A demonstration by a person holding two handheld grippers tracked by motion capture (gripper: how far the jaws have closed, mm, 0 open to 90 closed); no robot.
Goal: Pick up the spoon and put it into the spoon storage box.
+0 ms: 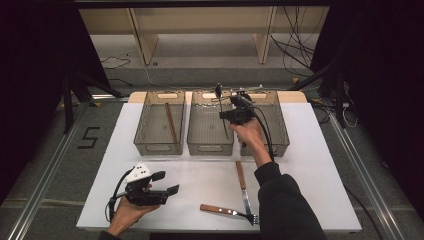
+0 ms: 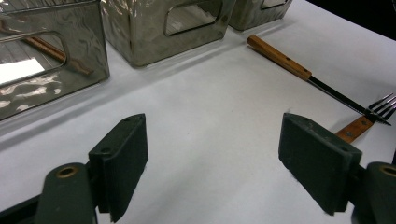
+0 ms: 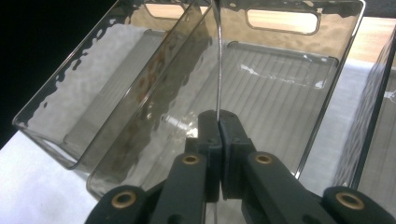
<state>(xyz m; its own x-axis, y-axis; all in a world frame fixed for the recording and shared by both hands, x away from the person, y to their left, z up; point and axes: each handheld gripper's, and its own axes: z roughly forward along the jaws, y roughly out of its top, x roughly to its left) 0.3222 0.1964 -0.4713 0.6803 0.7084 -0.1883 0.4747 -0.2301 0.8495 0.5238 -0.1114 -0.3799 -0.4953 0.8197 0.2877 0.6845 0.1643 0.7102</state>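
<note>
The right gripper (image 1: 233, 114) is closing its jaws on a thin metal utensil (image 1: 220, 105); in the right gripper view the two jaws are pressing together on its narrow shaft (image 3: 218, 60). The utensil is standing almost upright, with a dark end at the top, and I cannot tell what kind of utensil it is. The gripper is holding it above the middle bin (image 1: 210, 125) of three clear bins. The left bin (image 1: 159, 122) is holding one wooden-handled piece (image 1: 171, 122). The right bin (image 1: 277, 125) is partly hiding behind the person's hand.

The left gripper (image 1: 167, 182) is resting low at the near left of the white table (image 1: 310, 165), and its jaws are standing wide apart with nothing between them. A knife (image 2: 299, 74) and a fork (image 2: 369, 119), both with wooden handles, are lying on the table near the front, and their metal ends are crossing.
</note>
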